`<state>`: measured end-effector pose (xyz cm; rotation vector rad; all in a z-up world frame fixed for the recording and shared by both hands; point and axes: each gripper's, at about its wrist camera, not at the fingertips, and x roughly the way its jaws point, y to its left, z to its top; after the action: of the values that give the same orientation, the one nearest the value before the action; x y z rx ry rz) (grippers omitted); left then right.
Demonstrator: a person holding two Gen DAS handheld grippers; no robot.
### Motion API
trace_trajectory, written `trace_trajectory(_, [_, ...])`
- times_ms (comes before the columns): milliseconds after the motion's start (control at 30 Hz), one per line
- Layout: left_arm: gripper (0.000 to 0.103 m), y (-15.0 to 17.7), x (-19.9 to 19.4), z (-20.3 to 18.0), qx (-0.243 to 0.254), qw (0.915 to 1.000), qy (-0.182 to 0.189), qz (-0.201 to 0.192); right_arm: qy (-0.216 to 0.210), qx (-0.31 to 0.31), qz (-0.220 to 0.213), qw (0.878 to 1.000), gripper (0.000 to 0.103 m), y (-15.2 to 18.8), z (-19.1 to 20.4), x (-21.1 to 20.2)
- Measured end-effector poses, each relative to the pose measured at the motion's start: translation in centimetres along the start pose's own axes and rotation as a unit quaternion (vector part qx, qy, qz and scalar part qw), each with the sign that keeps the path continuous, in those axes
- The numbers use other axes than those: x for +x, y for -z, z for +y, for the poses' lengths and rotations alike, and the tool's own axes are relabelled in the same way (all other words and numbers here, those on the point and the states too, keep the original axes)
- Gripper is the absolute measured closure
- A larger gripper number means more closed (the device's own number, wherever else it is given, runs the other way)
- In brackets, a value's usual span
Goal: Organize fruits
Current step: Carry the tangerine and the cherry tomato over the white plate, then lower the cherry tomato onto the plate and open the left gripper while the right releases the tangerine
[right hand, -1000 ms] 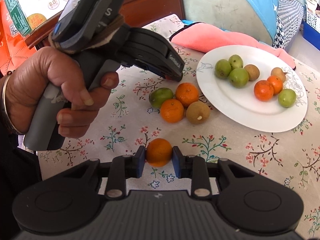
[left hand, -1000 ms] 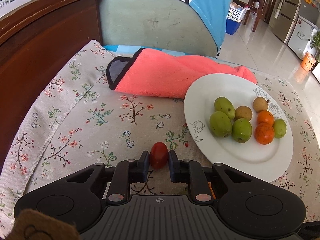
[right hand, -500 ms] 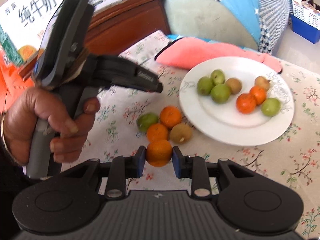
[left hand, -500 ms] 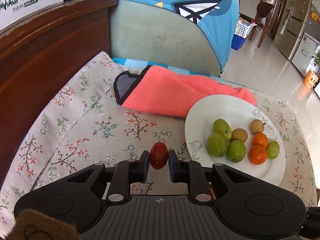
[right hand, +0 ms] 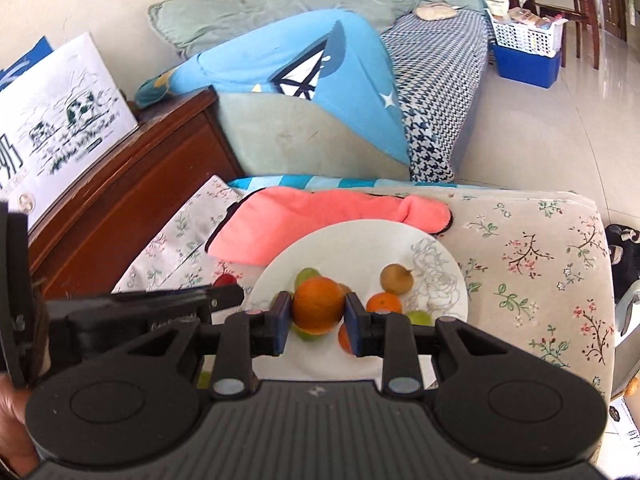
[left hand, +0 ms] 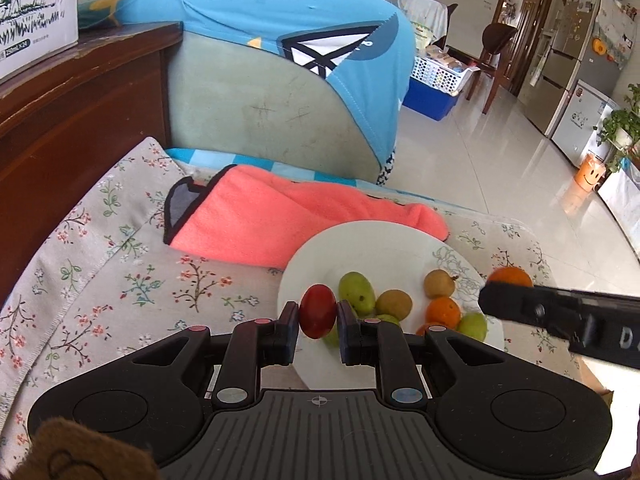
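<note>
My left gripper (left hand: 318, 314) is shut on a small red tomato (left hand: 317, 310), held in the air just over the near left rim of the white plate (left hand: 384, 248). The plate carries several green, brown and orange fruits (left hand: 356, 292). My right gripper (right hand: 318, 312) is shut on an orange (right hand: 318, 311) and hangs above the same white plate (right hand: 360, 244). In the left wrist view the right gripper's finger (left hand: 560, 312) reaches in from the right with that orange (left hand: 510, 276) behind it. The left gripper (right hand: 224, 294) shows at the left of the right wrist view, the tomato (right hand: 225, 279) peeking over it.
A pink towel (left hand: 280, 224) lies behind the plate on the floral cloth (left hand: 100, 256). A dark wooden cabinet (left hand: 72, 120) with a milk carton box (left hand: 32, 12) stands at the left. A cushioned seat under a blue garment (left hand: 288, 92) rises behind. Tiled floor (left hand: 500, 168) lies to the right.
Both grippers rose and swung toward the plate with their fruits. The right gripper left the loose fruits on the cloth and now hangs over the plate; the left one reached its rim.
</note>
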<state>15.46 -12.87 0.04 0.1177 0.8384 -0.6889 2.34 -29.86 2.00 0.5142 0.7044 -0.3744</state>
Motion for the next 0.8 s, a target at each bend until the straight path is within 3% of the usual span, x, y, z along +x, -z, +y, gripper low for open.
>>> trace_trajectory(467, [0.085,1.3,1.2,-2.9,0.012,0.9995,0.014,0.024,0.000,0.038,0.011,0.999,0.075,-2.1,-2.8,4.0])
trace_trajectory(800, [0.085,1.6,2.1,-3.7,0.018,0.9992,0.003,0.035,0.004,0.021,0.037,0.999,0.075,-1.8,-3.3,7.4])
